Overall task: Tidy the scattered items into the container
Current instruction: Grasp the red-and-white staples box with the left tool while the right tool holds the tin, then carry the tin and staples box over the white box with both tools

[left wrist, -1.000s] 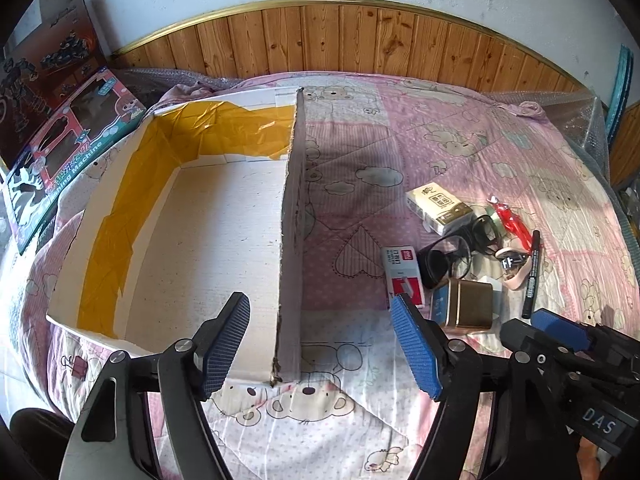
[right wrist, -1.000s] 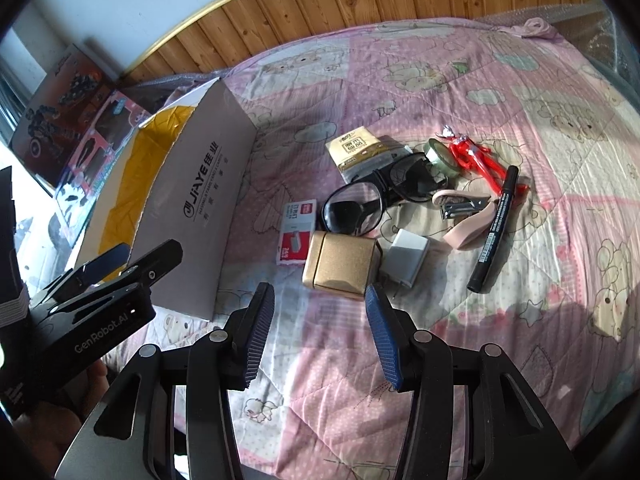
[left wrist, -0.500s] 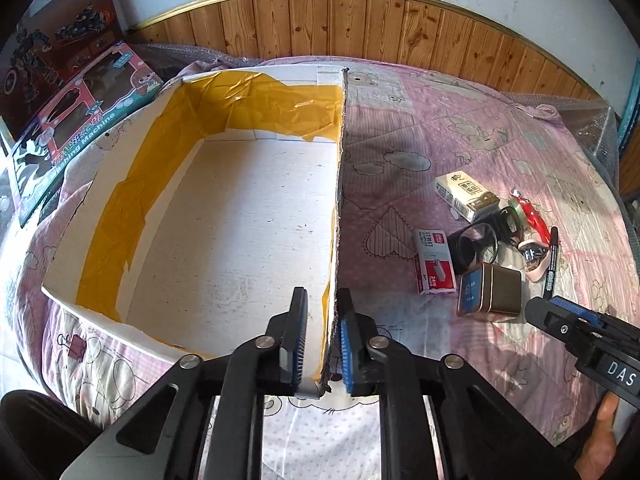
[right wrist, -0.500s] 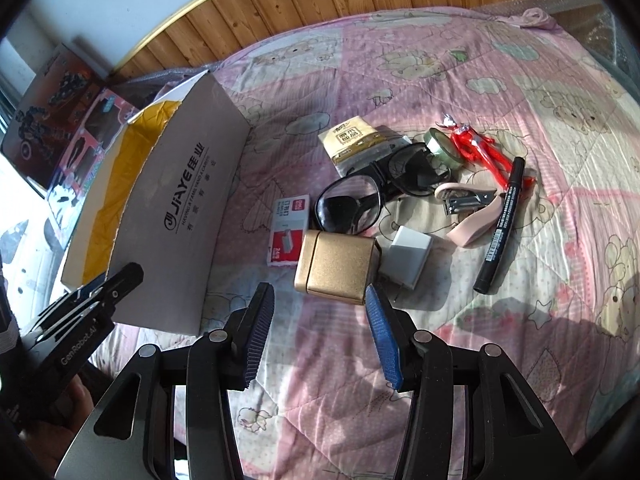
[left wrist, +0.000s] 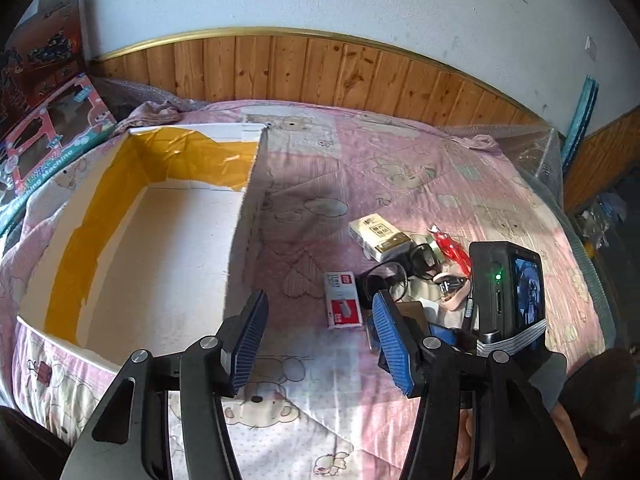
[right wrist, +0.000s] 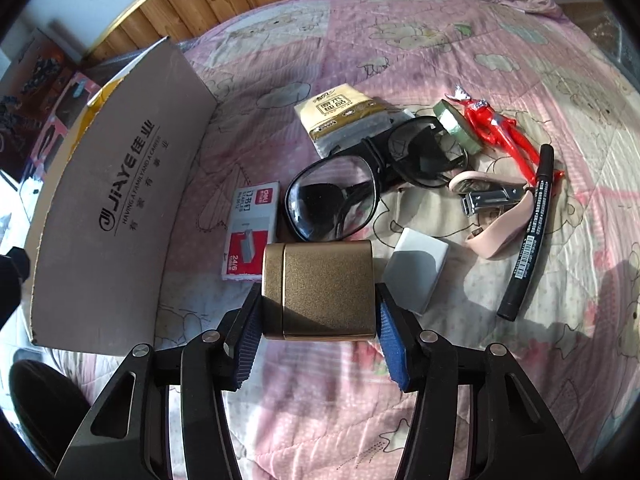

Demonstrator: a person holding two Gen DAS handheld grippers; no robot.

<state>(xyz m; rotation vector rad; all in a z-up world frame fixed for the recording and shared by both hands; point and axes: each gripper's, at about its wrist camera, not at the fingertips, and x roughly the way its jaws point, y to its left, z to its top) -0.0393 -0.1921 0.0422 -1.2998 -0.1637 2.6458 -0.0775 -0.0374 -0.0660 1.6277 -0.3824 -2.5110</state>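
Observation:
The cardboard box [left wrist: 100,220] lies open on the pink bedspread, with nothing in it; its printed outer wall [right wrist: 112,208] shows at left. My left gripper [left wrist: 320,332] is open just right of the box's near corner, holding nothing. My right gripper [right wrist: 318,320] is open with a pad on each side of the gold tin [right wrist: 320,288], close to its sides. Beyond the tin lie a staples box [right wrist: 250,236], black glasses [right wrist: 332,200], a tissue pack [right wrist: 340,116], a small grey box [right wrist: 416,264], a black marker [right wrist: 528,232], a nail clipper [right wrist: 488,196] and a red figure [right wrist: 496,128].
Toy boxes [left wrist: 52,140] lean at the bed's left edge. A wooden headboard [left wrist: 320,68] runs along the back and bubble wrap [left wrist: 536,160] covers the far right corner. The right tool's camera body [left wrist: 508,288] stands over the pile in the left wrist view.
My left gripper, shut on the box's right wall half a second ago, has let go, opened and shifted right. My right gripper has moved forward until it straddles the gold tin.

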